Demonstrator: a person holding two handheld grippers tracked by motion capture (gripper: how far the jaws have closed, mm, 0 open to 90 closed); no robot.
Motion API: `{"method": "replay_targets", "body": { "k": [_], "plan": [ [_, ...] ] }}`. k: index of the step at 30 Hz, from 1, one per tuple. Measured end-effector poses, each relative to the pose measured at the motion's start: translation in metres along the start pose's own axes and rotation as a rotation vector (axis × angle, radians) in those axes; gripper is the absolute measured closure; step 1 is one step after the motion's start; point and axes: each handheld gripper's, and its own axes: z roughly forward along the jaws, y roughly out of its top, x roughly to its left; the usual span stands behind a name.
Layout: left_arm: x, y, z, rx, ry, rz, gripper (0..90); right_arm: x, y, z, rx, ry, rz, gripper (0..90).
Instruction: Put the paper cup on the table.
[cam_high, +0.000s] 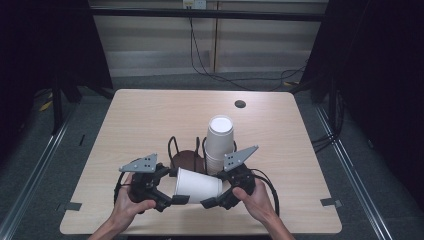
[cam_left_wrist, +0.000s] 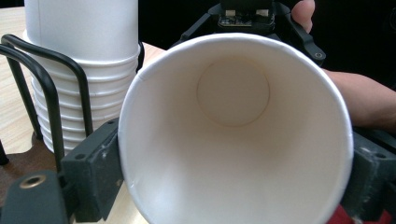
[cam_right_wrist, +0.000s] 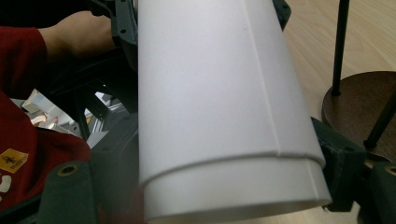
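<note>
Cup (cam_high: 197, 185) lies sideways at 6 o'clock on my table (cam_high: 150, 115), left gripper (cam_high: 167, 199) clamping its rim, right gripper (cam_high: 212, 201) closed around its base. Squeezing harder could crush it; the stack (cam_high: 219, 145) at 12 could topple if bumped.

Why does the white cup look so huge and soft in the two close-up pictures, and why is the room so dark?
Left gripper view: the white paper cup sits right at the lens, swollen, its rim slightly blurred. Right gripper view: the cup's wall is close and soft. High view: the pale wooden table is lit, the surroundings dark.
</note>
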Motion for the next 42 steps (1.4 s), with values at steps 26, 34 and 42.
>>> {"method": "replay_targets", "body": {
  "k": [26, 34, 42],
  "plan": [
    [0.007, 0.003, -0.005, 0.059, 0.037, -0.033, 12.3, -0.005, -0.005, -0.014, -0.072, -0.073, 0.02, 13.9],
    [0.008, 0.002, -0.01, 0.082, 0.071, -0.046, 12.4, -0.005, -0.005, -0.017, -0.085, -0.102, 0.026, 13.9],
    [0.01, 0.004, -0.017, 0.105, 0.097, -0.067, 12.5, -0.006, -0.007, -0.023, -0.101, -0.126, 0.034, 13.9]
  ]
}}
